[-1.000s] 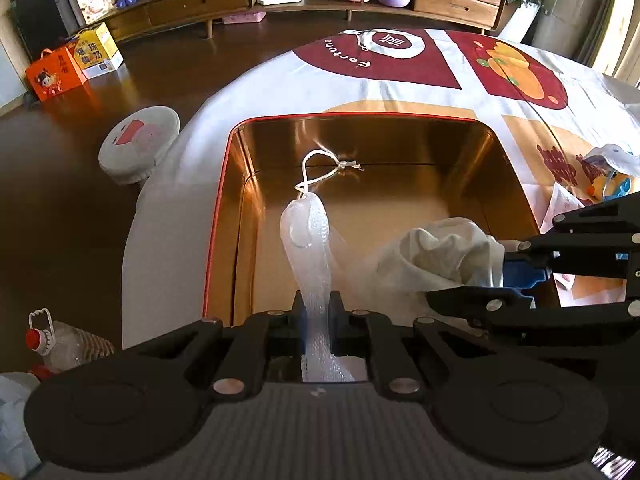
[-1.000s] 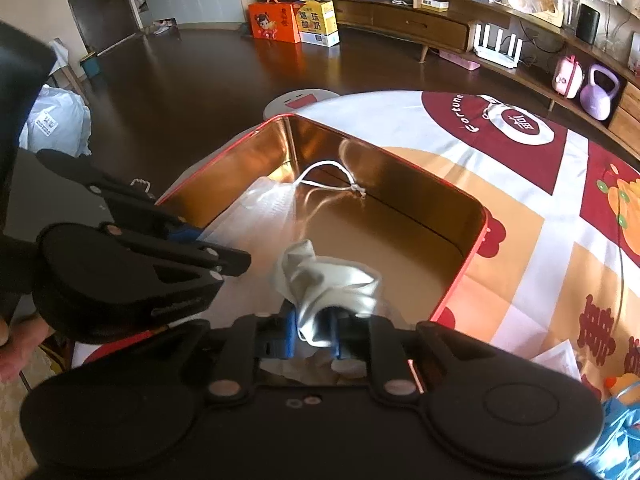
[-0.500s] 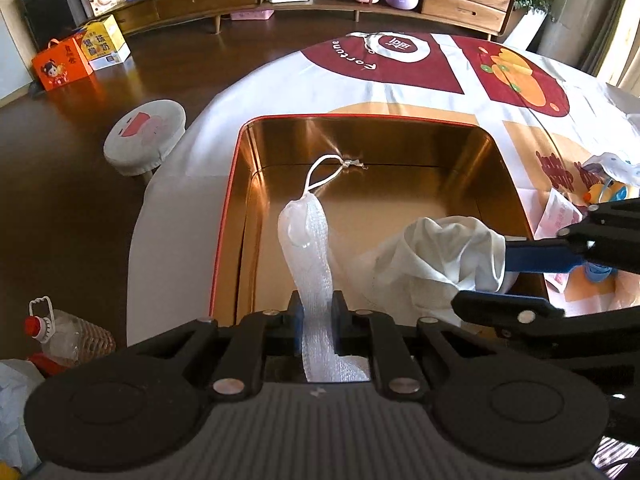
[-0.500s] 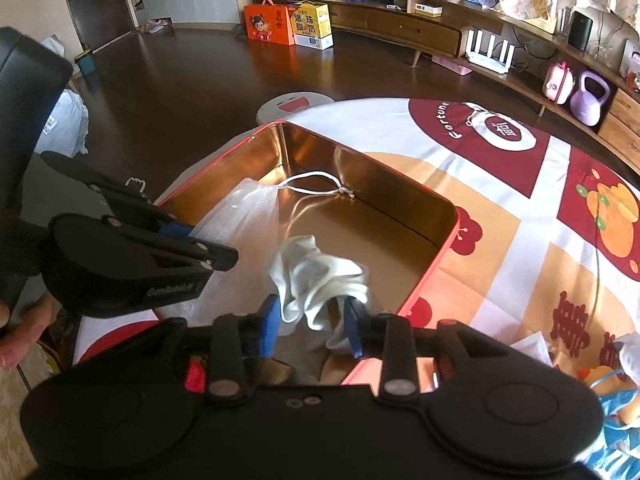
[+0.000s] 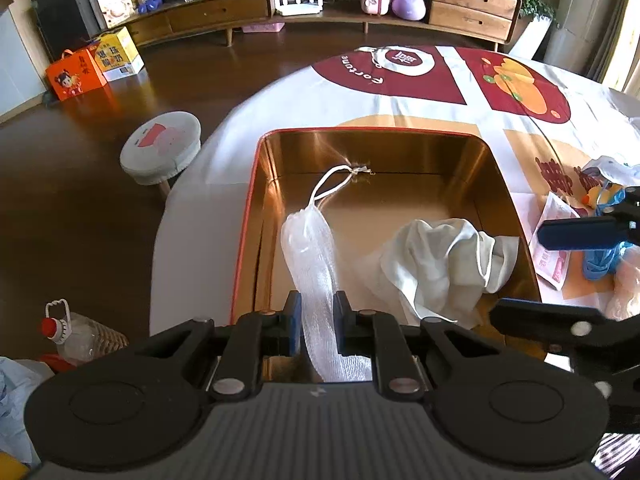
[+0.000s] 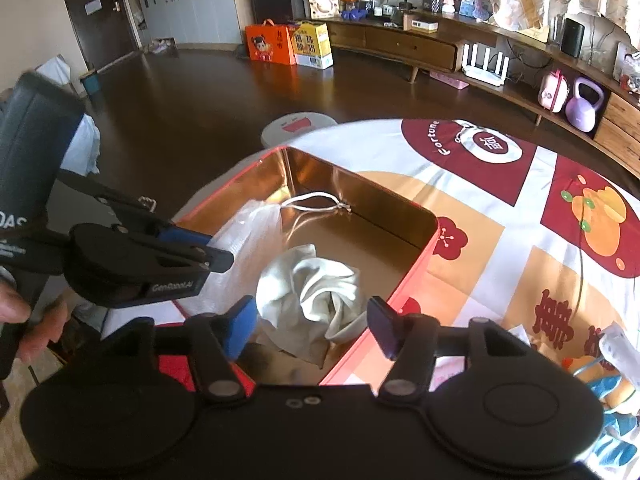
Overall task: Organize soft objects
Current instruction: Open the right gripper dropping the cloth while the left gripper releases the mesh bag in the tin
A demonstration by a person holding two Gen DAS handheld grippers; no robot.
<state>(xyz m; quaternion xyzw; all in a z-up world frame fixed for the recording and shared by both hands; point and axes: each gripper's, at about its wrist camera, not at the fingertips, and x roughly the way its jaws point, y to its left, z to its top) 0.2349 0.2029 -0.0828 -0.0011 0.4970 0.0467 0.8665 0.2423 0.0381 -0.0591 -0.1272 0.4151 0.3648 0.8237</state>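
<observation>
Since the earlier frame the right tool (image 6: 308, 322) has been spreading its jaws and has lifted back a little from the tin (image 5: 244, 240), letting go of the cream cloth (image 6: 310, 288). The jaws now stand apart with nothing pressed between them; the cloth shows in the gap only because it lies below, inside the tin.

Taking the gold-lined, red-rimmed tin as the landmark: it sits on the table (image 5: 400, 108), on a printed red, orange and white cover, and serves as the collecting box for the soft things. The cream cloth lies crumpled at the tin's near right corner, resting on the floor of the tin and against its wall, so this piece looks delivered. The white mesh pouch (image 5: 310, 248) lies along the tin's left side, its drawstring loop (image 5: 334, 178) stretched toward the far wall. Its near end rises out of the tin into the left tool (image 5: 316, 322), whose jaws are drawn nearly together and clamped on the mesh. That grip probably serves to lay the pouch down lengthwise rather than drop it in a heap; release seems the step left for it.

Outside the tin, beyond its right wall, small items (image 5: 600, 200) wait on the table: blue and yellow pieces and a pink-printed packet (image 5: 554, 248). They are likely next, though what they are is hard to tell.
</observation>
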